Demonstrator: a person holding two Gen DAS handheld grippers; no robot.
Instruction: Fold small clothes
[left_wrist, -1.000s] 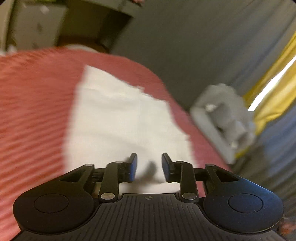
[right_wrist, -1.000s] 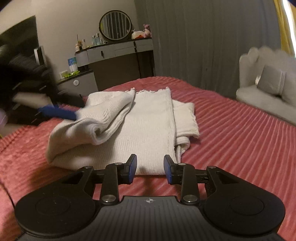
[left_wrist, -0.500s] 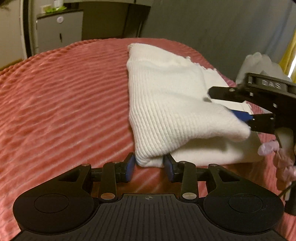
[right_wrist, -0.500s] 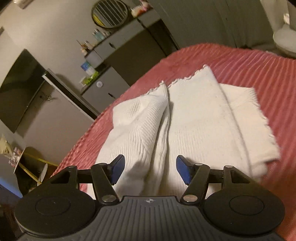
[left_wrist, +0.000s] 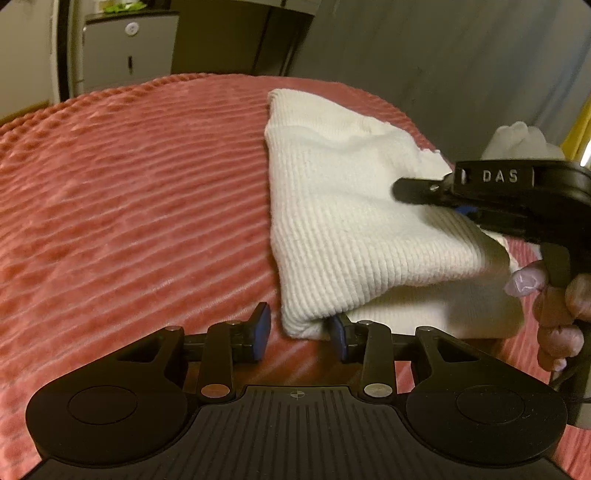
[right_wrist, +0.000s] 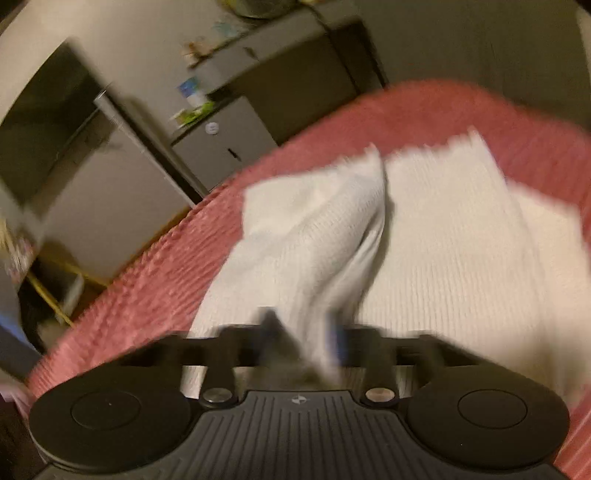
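Pink ribbed bed (left_wrist: 129, 206) on the left, with grey cupboards (left_wrist: 125, 48) far behind. Left gripper (left_wrist: 299, 332) low over the bed, jaws spread apart, holding nothing. Near corner of the white knit top (left_wrist: 351, 229) sitting right in the gap, closer to the right-side finger, maybe touching it, hard to say. Top lying folded on the bed, long way running from the left gripper off toward the far edge. Thick top flap resting on a flatter layer below.

Further right, the right gripper (left_wrist: 458, 201) reaching in from the side over the top flap. From its own blurry camera, a bunched ridge of the white knit top (right_wrist: 332, 258) running straight into the right gripper (right_wrist: 303, 332). Jaws looking pinched on that ridge, but too smeared to be sure.

Probably the middle of a fold. Left gripper nearest the corner, so a short push forward and a squeeze likely enough to catch it. Soft cloth, so easy to pinch just one layer and miss the rest
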